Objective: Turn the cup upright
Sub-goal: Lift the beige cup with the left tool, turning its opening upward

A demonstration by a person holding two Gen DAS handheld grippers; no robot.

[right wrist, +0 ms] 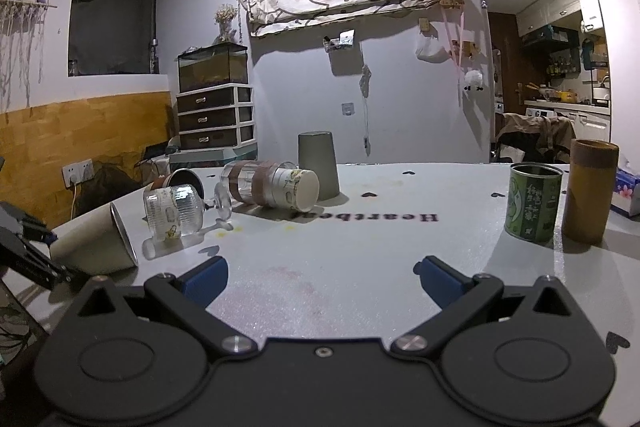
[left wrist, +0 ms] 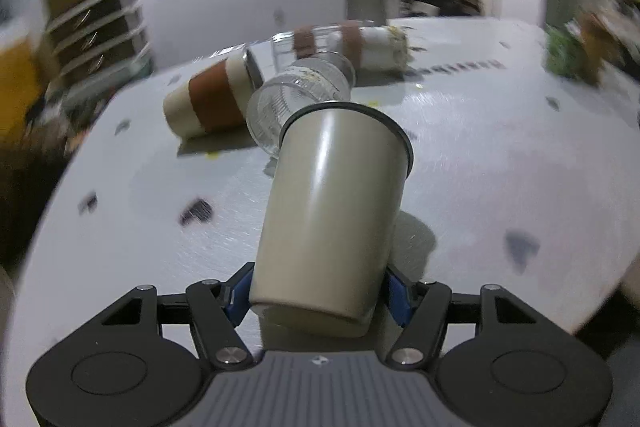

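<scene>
Your right gripper gapes, empty, above table. Cream cup lies tipped far left of it, left gripper at its base. Tin ahead right.

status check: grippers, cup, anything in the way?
Left gripper shut on beige cup with dark rim, tilted, not upright. Right gripper open, idle. Clear stemmed glass on its side close ahead.

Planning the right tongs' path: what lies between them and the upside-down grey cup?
In the right wrist view, bare white tabletop runs from the open right tongs to the upside-down grey cup, crossed only by the printed "Heartbeat" lettering.
</scene>
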